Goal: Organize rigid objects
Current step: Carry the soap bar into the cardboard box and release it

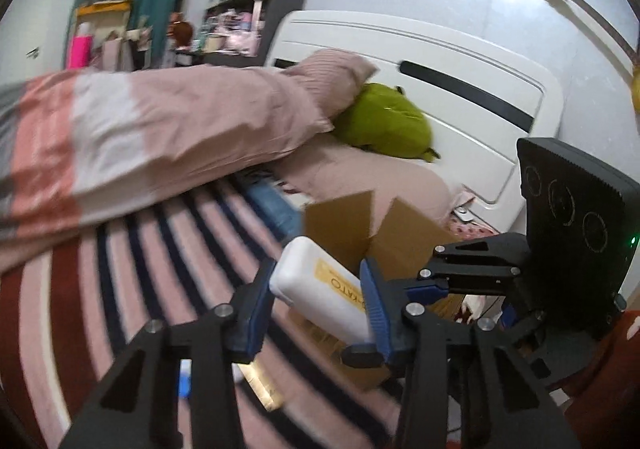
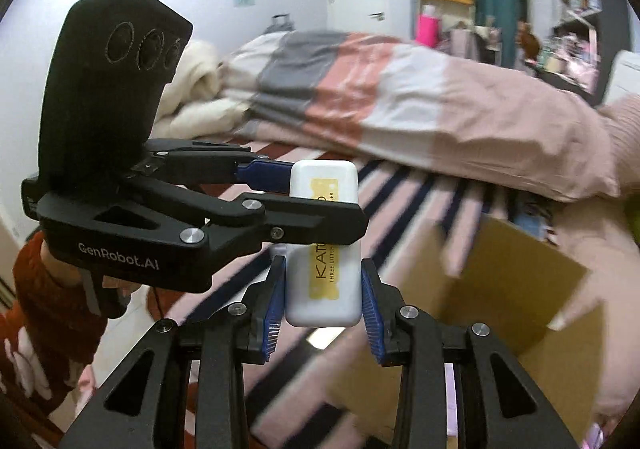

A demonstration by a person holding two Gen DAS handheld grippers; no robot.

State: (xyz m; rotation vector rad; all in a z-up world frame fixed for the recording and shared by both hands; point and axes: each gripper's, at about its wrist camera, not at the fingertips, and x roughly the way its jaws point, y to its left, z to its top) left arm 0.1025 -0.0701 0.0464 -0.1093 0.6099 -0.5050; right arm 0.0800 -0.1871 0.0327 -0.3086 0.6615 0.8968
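A white rectangular case with a yellow "KATO" label (image 1: 320, 285) (image 2: 323, 241) is held in the air above the striped bed. My left gripper (image 1: 320, 295) is shut on one end of it. My right gripper (image 2: 323, 301) has its blue pads at both sides of the other end; a slim gap shows on the right side, so its grip is unclear. The left gripper (image 2: 320, 193) shows in the right wrist view clamping the case's far end. The right gripper (image 1: 404, 289) shows in the left wrist view. An open cardboard box (image 1: 400, 233) (image 2: 520, 289) sits just beyond and below.
A folded pink, white and grey duvet (image 1: 140, 137) (image 2: 400, 101) lies across the bed. A green plush toy (image 1: 384, 125) rests by a pink pillow (image 1: 332, 73) at the white headboard (image 1: 460, 89). A blue item (image 1: 276, 205) lies beside the box. Cluttered shelves stand at the back.
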